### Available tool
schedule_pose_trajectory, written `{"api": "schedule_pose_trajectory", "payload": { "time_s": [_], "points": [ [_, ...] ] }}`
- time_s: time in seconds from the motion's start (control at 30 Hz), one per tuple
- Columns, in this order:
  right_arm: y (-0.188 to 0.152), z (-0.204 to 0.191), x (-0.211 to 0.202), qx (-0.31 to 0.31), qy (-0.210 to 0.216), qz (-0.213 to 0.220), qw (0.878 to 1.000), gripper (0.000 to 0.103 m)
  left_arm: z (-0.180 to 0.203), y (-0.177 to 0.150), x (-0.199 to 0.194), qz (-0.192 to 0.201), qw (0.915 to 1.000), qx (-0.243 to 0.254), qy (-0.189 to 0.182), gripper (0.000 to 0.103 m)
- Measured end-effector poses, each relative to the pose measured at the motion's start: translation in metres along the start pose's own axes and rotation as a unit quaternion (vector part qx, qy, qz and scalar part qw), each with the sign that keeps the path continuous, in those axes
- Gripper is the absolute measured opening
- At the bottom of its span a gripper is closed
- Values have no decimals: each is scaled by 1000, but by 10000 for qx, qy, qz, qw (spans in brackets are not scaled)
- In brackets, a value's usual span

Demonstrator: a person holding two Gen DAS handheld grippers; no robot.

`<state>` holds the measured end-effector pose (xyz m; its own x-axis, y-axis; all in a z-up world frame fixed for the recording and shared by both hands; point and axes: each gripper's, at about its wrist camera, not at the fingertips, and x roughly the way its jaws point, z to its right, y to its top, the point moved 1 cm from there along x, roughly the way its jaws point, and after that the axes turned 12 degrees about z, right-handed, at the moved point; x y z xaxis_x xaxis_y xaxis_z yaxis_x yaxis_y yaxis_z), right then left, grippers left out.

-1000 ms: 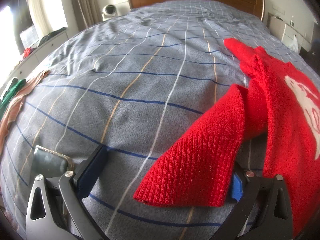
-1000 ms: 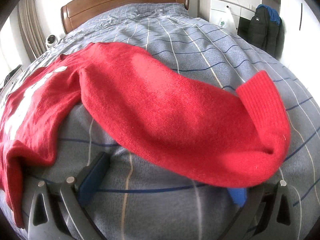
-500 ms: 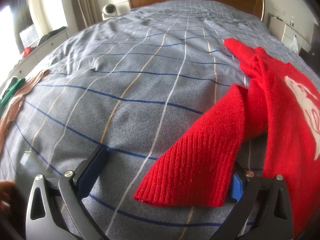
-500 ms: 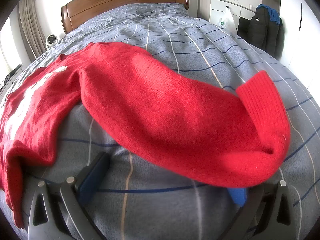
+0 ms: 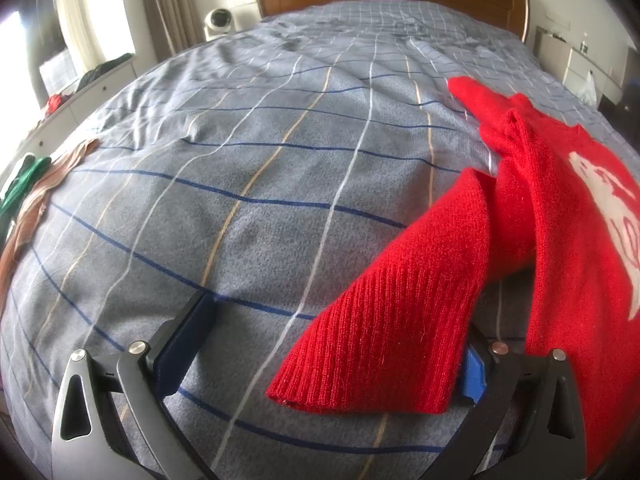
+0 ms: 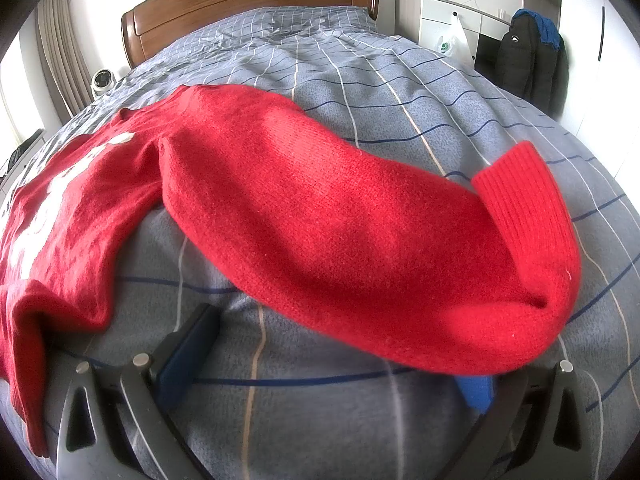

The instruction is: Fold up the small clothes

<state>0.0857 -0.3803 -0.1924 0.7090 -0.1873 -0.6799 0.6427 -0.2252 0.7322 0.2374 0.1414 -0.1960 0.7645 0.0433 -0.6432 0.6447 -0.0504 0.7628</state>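
The red knitted sweater (image 5: 560, 216) lies on the grey checked bedspread (image 5: 260, 184), filling the right of the left wrist view. Both sleeves lie as before. The left gripper (image 5: 332, 348) and right gripper (image 6: 336, 356) stay spread wide, each with a sleeve draped over its right finger, unclamped. The hand seen at lower left half a second ago is gone.

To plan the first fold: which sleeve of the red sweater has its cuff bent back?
The sleeve before the right gripper; its ribbed cuff doubles back, the other cuff lies straight.
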Motion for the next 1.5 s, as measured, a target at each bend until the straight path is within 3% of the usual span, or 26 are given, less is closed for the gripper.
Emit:
{"api": "schedule_pose_trajectory", "payload": {
  "time_s": [0.6, 0.77, 0.9, 0.97, 1.03, 1.07, 1.13, 1.23, 1.3, 1.33, 1.37, 1.4, 1.43, 1.47, 1.5],
  "points": [
    [0, 1, -1, 17, 0, 37, 10000, 103, 2, 1, 0, 29, 10000, 15, 56, 103],
    [1, 1, 0, -13, 3, -15, 10000, 103, -1, 2, -3, -222, 9997, -11, -55, 103],
    [4, 13, -7, -83, 690, -300, 9971, 103, -20, -5, -40, -497, 9978, -365, -233, 102],
    [4, 23, -39, 280, 1094, -386, 9929, 103, -27, -15, -86, -497, 9959, -512, -559, 102],
    [1, 15, -92, 265, 1387, 23, 9900, 103, -16, -31, -130, -379, 9906, -492, -1216, 103],
    [-3, 1, -123, 179, 1691, 321, 9849, 103, -7, -38, -143, -365, 9872, -398, -1500, 103],
    [-16, -29, -154, 275, 2491, 441, 9671, 103, 22, -56, -157, -432, 9813, -92, -1871, 103],
    [-25, -63, -145, 473, 2766, 336, 9592, 103, 48, -66, -154, -496, 9788, 94, -1987, 100],
    [-26, -81, -120, 575, 2781, 133, 9587, 101, 54, -69, -144, -632, 9750, -201, -2121, 91],
    [-26, -88, -107, 628, 2774, 38, 9587, 98, 53, -70, -140, -701, 9735, -361, -2145, 80],
    [-27, -94, -94, 670, 2739, -101, 9594, 87, 47, -71, -133, -827, 9711, -648, -2145, 74],
    [-28, -98, -85, 705, 2720, -251, 9594, 67, 42, -73, -128, -879, 9690, -911, -2120, 69],
    [-30, -102, -76, 793, 2728, -558, 9572, 54, 39, -75, -128, -866, 9679, -1030, -2123, 54],
    [-31, -102, -74, 832, 2747, -691, 9554, 24, 35, -75, -127, -870, 9651, -1153, -2184, 25],
    [-33, -101, -78, 799, 2763, -752, 9548, 5, 33, -75, -127, -970, 9598, -1221, -2335, 7]
  ]
}}
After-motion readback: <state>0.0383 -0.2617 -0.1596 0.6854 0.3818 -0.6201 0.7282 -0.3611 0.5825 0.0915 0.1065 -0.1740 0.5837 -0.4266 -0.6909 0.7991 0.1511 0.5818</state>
